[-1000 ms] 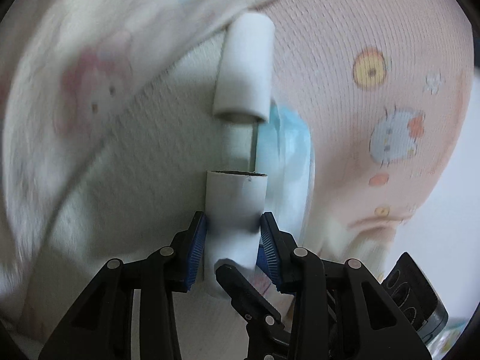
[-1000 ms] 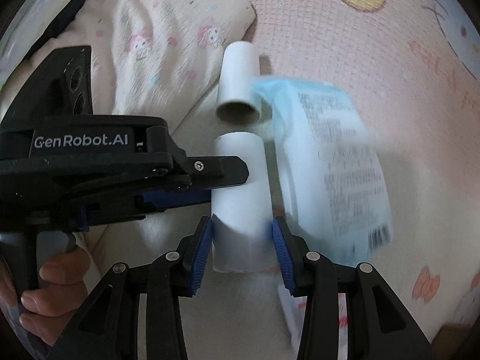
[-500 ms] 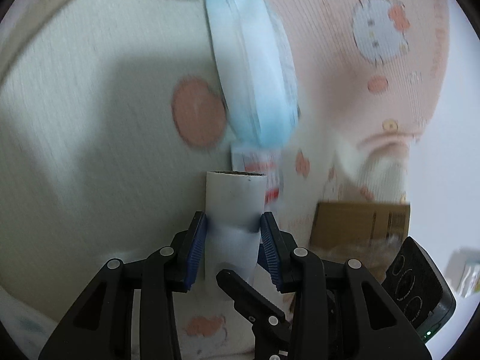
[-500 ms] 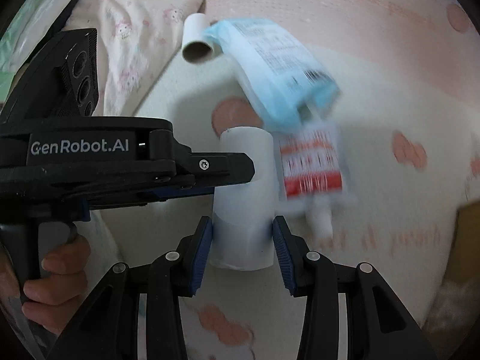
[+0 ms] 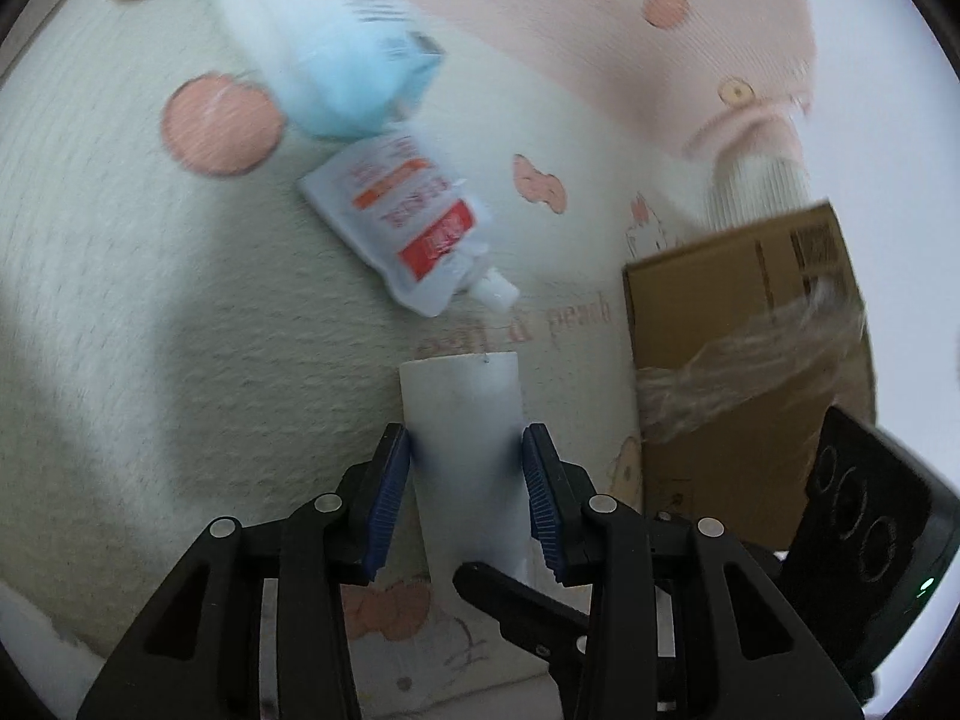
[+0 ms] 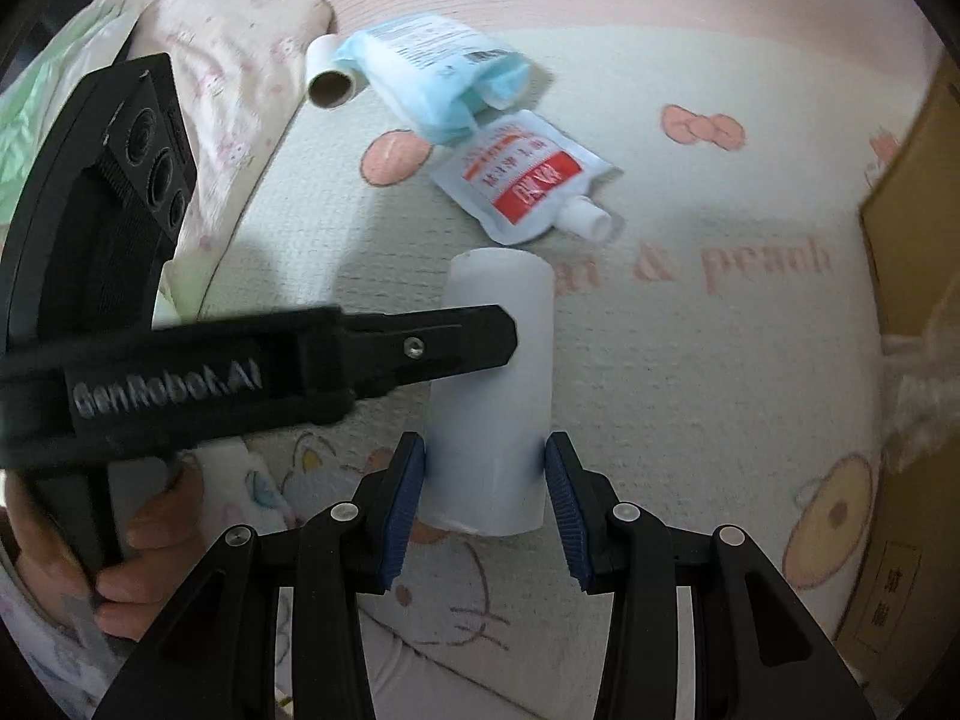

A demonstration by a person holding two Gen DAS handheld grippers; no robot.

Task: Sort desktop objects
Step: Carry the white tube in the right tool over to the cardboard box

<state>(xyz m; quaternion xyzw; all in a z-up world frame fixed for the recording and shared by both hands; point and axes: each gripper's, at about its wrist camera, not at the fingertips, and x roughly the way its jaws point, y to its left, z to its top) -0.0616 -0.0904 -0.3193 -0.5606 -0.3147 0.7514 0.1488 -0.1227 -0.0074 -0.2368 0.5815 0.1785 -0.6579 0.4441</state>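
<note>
Two white rolls: one [image 6: 492, 396] clamped by both the left claw [image 5: 467, 480] and right claw [image 6: 485, 495], another [image 6: 332, 73] lying beside one blue packet [image 6: 432, 75] and one spouted pouch [image 6: 528, 177]; a cardboard box [image 5: 750, 360] stands right.

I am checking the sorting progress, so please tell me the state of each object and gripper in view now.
White tube: held off the blanket by both grippers.
Left gripper: shut on white tube.
Right gripper: shut on white tube.
Second tube: lying on blanket.
Blue pack: lying, torn open.
Spout pouch: lying flat, capped.
Cardboard box: standing at the blanket's edge.
</note>
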